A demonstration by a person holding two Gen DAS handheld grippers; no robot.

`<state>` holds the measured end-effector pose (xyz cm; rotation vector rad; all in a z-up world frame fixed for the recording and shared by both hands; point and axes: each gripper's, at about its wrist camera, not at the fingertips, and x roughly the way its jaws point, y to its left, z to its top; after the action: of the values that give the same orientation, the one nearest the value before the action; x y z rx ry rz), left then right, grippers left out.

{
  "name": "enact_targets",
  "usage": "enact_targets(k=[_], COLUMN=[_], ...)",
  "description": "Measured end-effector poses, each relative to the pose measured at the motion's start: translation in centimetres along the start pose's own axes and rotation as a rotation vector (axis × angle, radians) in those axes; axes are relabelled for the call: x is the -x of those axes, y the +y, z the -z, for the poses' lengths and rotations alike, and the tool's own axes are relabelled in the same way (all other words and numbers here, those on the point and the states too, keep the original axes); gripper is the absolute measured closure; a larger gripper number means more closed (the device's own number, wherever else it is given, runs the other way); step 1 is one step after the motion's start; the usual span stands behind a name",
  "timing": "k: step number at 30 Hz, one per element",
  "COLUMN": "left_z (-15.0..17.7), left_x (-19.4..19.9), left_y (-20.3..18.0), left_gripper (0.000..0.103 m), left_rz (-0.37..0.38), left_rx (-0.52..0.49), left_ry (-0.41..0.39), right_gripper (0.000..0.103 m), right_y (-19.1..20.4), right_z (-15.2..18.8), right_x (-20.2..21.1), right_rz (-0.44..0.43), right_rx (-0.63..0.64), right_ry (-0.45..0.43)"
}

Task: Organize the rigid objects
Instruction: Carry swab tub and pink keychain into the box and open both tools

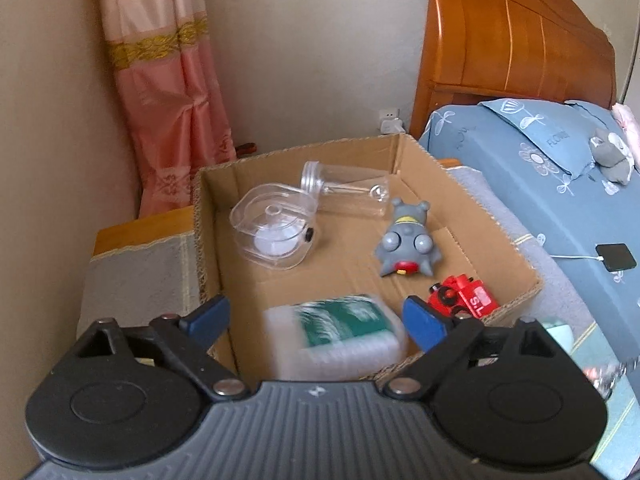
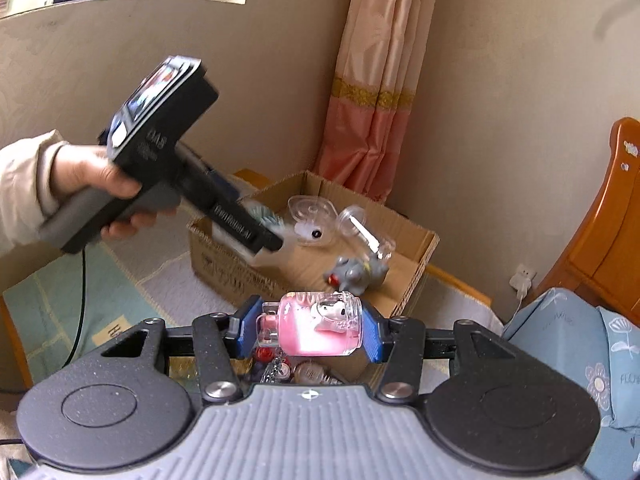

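A cardboard box (image 1: 504,236) holds a clear square container (image 1: 274,226), a clear jar (image 1: 344,184) on its side, a grey toy figure (image 1: 406,240) and a red toy train (image 1: 464,294). My left gripper (image 1: 316,316) is open above the box's near end. A blurred white pack with a green label (image 1: 340,330) is between and below its blue fingers, apart from them. My right gripper (image 2: 306,330) is shut on a pink jar with a cartoon dog (image 2: 316,326), held on its side in front of the box (image 2: 224,264). The left gripper (image 2: 256,232) shows over the box.
The box stands on a grey mat (image 1: 132,276) over a low wooden surface. A bed with a blue cover (image 1: 532,152), a phone (image 1: 615,257) and a wooden headboard (image 1: 512,36) are to the right. A pink curtain (image 1: 168,92) hangs behind. Small trinkets (image 2: 296,372) lie under my right gripper.
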<state>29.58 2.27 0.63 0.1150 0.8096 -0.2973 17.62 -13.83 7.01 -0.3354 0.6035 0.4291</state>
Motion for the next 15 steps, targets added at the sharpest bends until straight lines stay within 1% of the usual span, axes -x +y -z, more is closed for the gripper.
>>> enact_targets(k=[7,10,15], left_z=[1.5,2.8,5.0], left_x=[1.7,2.5,3.8], left_y=[0.9,0.8,0.8], left_gripper=[0.006,0.006,0.005], left_rz=[-0.001,0.006,-0.027], left_rx=[0.010,0.002,-0.012], left_ry=[0.003,0.004,-0.005], right_gripper=[0.047,0.047,0.047], right_y=[-0.9,-1.0,-0.9], right_z=[-1.9,-3.1,-5.7], right_x=[-1.4,-2.0,-3.4], right_rz=[-0.014,-0.016,-0.034], right_rx=[0.003,0.013,0.025], right_ry=[-0.005,-0.011,-0.016])
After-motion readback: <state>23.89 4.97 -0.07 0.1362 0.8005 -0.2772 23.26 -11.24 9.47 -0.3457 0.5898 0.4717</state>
